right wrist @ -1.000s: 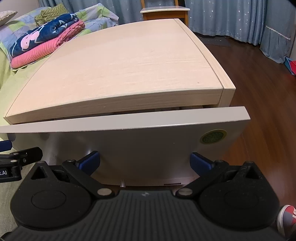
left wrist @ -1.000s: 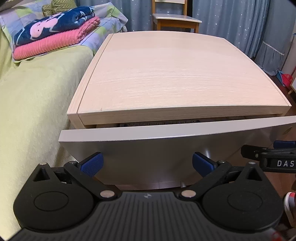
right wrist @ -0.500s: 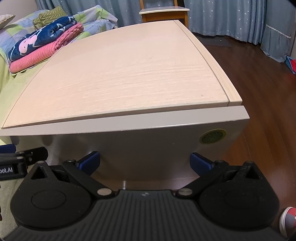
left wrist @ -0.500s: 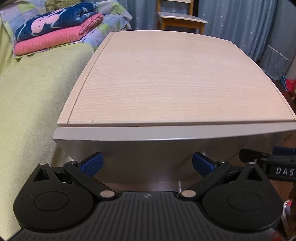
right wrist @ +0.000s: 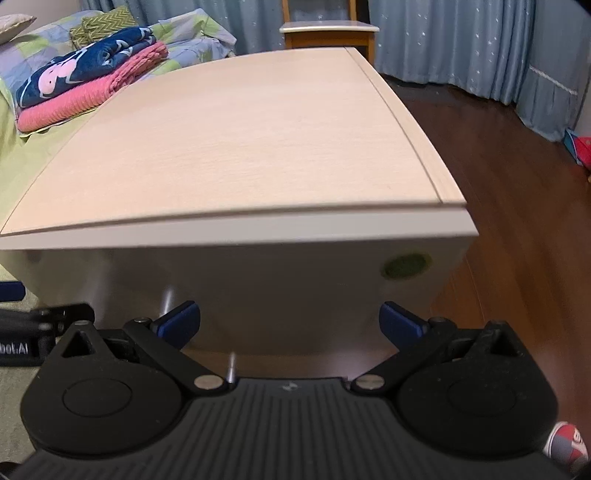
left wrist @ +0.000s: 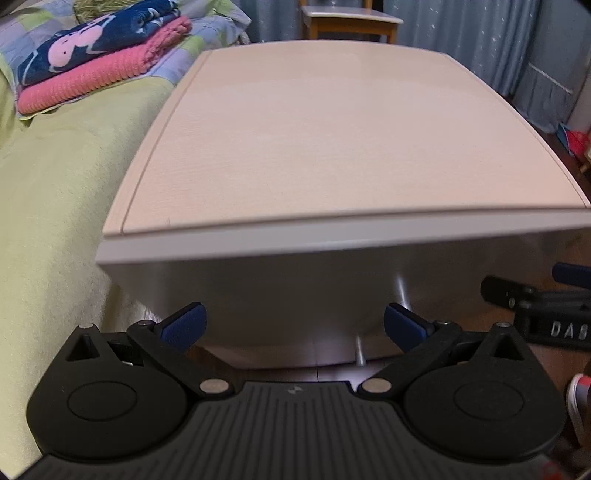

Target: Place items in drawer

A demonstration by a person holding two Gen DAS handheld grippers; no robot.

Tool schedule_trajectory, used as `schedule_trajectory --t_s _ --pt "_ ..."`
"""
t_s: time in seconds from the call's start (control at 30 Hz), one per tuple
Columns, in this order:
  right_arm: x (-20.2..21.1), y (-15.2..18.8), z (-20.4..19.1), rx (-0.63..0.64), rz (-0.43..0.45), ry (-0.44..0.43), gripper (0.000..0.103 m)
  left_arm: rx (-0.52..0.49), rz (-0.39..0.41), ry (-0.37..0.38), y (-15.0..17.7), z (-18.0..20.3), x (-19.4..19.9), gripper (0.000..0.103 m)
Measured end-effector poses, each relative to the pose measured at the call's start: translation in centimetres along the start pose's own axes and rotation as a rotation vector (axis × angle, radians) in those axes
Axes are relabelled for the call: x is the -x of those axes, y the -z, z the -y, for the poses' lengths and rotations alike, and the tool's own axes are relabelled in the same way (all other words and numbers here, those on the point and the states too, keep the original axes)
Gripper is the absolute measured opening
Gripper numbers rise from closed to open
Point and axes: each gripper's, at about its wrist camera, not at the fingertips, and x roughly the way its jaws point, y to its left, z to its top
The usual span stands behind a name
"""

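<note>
I see the drawer (left wrist: 295, 284) at centre frame, flush under the nightstand top (right wrist: 236, 147). Left gripper (left wrist: 293, 325) and right gripper (right wrist: 288, 321): jaws spread, empty. I judge closing is done; next, withdraw.

I can't see inside the shut drawer (left wrist: 295, 295); its green sticker (right wrist: 406, 266) (motion-blurred) is unreadable from here.

One nightstand (left wrist: 332, 140) with one drawer (left wrist: 295, 280) stands beside one bed (left wrist: 55, 184). Two folded blankets (right wrist: 85, 85) lie stacked there. One chair (right wrist: 328, 29) stands behind.
</note>
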Motion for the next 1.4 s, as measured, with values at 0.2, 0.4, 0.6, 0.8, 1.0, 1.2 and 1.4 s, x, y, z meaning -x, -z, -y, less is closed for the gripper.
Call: schedule_trajectory --t_s 0.2,0.4,0.6,0.8,1.0,1.2,1.4 --pt "2.1 1.8 0.5 0.000 -0.011 0.020 0.102 0.027 -0.020 0.070 2.4 -0.2 2.0 0.103" --pt "5.0 3.6 0.1 0.023 -0.010 0.025 0.102 0.035 -0.003 0.073 5.0 0.3 5.0 0.103" --pt "8.5 5.4 -0.7 0.059 0.017 0.034 0.102 0.050 0.043 0.066 7.3 0.3 8.1 0.103" --pt "11.6 6.4 -1.7 0.077 0.046 0.029 0.102 0.065 0.088 0.033 8.6 -0.5 10.6 0.103" --pt "13.9 7.4 -2.1 0.091 0.071 0.019 0.102 0.067 0.122 0.003 9.3 -0.5 12.4 0.103" --pt "14.9 7.8 -2.1 0.092 0.090 0.023 0.102 0.087 0.134 -0.007 10.1 -0.7 13.2 0.103" --pt "15.4 8.0 -1.8 0.078 0.100 0.019 0.102 0.090 0.137 -0.025 10.3 -0.8 13.5 0.103"
